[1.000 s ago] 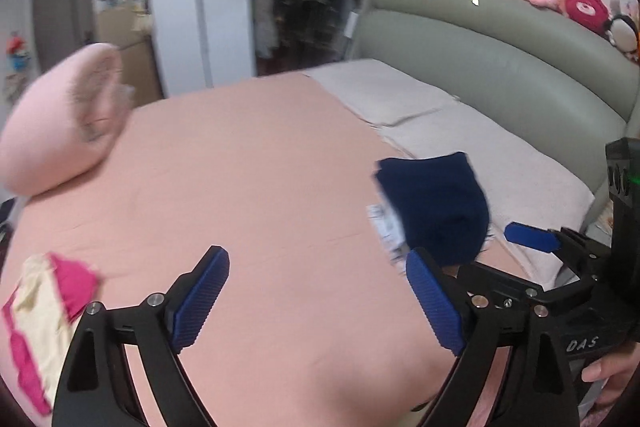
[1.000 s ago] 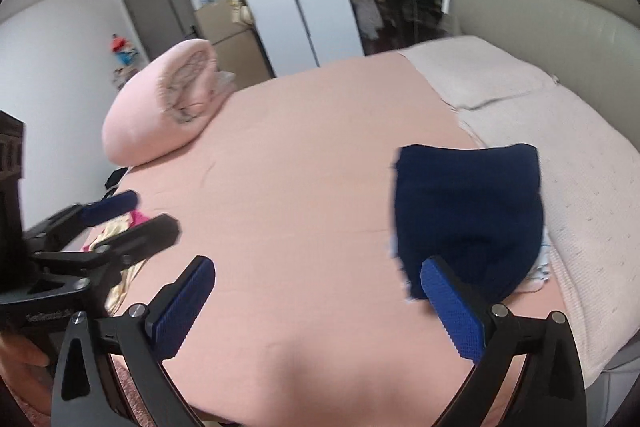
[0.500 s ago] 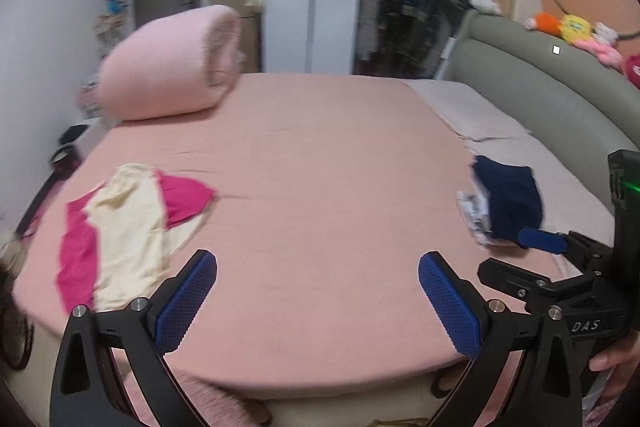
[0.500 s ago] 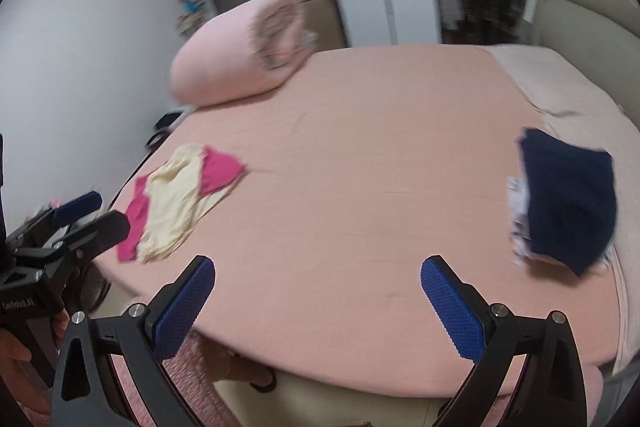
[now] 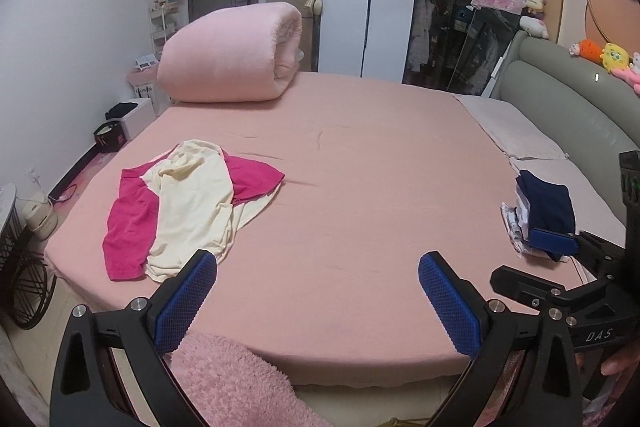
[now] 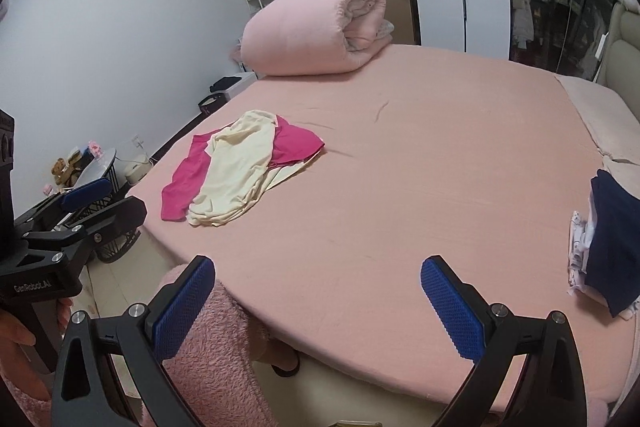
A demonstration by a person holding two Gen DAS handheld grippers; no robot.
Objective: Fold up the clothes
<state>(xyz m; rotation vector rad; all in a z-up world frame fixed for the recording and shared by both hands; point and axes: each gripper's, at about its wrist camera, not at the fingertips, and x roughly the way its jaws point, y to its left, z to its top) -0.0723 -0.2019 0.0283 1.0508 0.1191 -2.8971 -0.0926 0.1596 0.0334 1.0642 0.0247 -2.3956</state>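
A crumpled cream garment (image 5: 192,203) (image 6: 236,171) lies over a magenta one (image 5: 132,223) (image 6: 184,183) on the left part of the pink bed (image 5: 360,187) (image 6: 420,167). A folded navy garment (image 5: 548,203) (image 6: 612,255) tops a small stack of folded clothes at the bed's right edge. My left gripper (image 5: 318,301) is open and holds nothing, above the bed's near edge. My right gripper (image 6: 318,301) is open too, with nothing between its fingers. Each gripper shows at the side of the other's view.
A rolled pink duvet (image 5: 232,59) (image 6: 316,31) sits at the far end of the bed. Grey pillows (image 5: 508,127) and a padded headboard (image 5: 568,107) line the right side. A fluffy pink sleeve (image 5: 232,383) shows below. A side table (image 6: 92,171) and floor clutter stand at the left.
Both grippers have pulled back from the navy stack and swung left. The whole bed and the cream and magenta garments have come into view. Both jaws stay open.
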